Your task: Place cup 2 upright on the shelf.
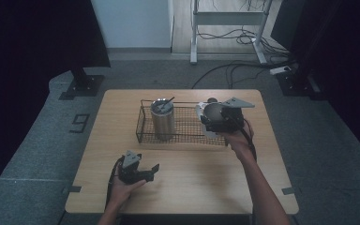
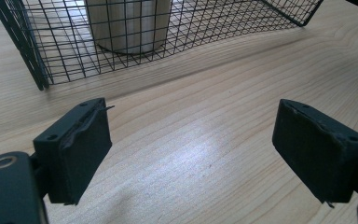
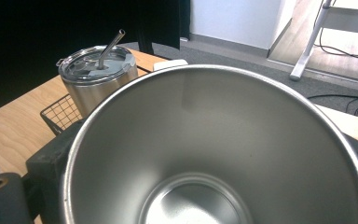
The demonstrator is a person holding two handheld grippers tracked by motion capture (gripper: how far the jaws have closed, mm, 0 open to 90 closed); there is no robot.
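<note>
Steel cup (image 3: pixel 214 154) sits clamped in the right gripper (image 1: pixel 214 123) at the right end of the wire basket (image 1: pixel 145 136), tilted as if for placing beside the lidded tumbler (image 1: pixel 162 118). Left gripper (image 1: pixel 143 172) waits before the basket, jaws apart and empty.

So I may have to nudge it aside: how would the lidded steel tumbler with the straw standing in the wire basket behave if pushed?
The tumbler is tall and narrow, so a push near its lid would probably tip it; low down it should slide. Its smooth metal wall looks slippery for pads. The wire basket walls would likely stop it, and its straw might snag.
</note>
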